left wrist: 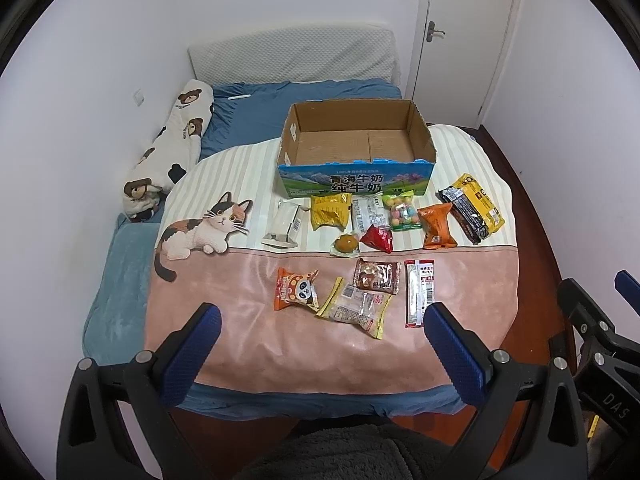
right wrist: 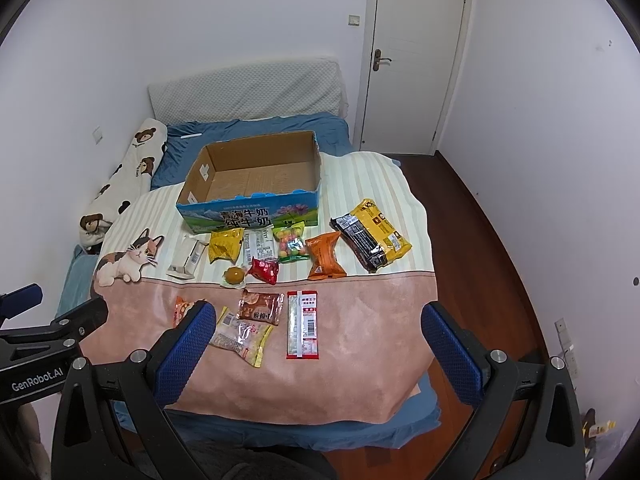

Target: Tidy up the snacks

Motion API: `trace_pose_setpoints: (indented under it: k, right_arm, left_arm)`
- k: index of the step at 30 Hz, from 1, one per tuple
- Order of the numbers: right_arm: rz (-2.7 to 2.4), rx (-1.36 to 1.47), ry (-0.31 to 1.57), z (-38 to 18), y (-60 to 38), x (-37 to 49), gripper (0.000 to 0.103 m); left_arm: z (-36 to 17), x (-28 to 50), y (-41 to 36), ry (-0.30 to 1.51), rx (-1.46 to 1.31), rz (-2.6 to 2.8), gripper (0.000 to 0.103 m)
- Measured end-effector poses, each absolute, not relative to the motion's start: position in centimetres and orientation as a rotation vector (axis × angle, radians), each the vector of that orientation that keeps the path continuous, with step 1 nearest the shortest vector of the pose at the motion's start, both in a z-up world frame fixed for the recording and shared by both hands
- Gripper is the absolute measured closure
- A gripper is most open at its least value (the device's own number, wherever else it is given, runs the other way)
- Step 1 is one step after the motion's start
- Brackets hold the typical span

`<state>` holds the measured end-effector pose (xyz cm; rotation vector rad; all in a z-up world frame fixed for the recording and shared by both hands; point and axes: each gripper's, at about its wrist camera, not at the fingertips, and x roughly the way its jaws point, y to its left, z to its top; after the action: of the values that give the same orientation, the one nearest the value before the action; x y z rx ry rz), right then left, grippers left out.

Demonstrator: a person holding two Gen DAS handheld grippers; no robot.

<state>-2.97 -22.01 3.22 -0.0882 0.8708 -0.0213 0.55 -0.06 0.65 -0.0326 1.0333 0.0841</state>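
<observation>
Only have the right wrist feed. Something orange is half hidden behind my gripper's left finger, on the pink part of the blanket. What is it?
Observer: The left wrist view shows it whole. It is an orange panda packet, lying flat, just left of the clear yellow-edged packet.
Operator: I only see a sliver of the left gripper. What state is it in?
Observer: The left gripper is wide open with nothing between its fingers, above the near edge of the blanket.
</observation>
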Motion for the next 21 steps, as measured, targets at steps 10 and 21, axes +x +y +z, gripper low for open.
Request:
trace_pose_setpoints:
  k: [10,21]
  right_arm:
    - [-0.024,-0.087,0.875,3.16,-22.44,-2.70,0.000]
    - [-0.018,-0.093,0.873,3.11,-22.09,-2.81,0.000]
  left_arm:
    - [0.74,0.59,-0.40,1.031,-0.033,0.084,0.000]
    - [0.80,1.00,-0.22,1.036,-0.036,0.091,0.000]
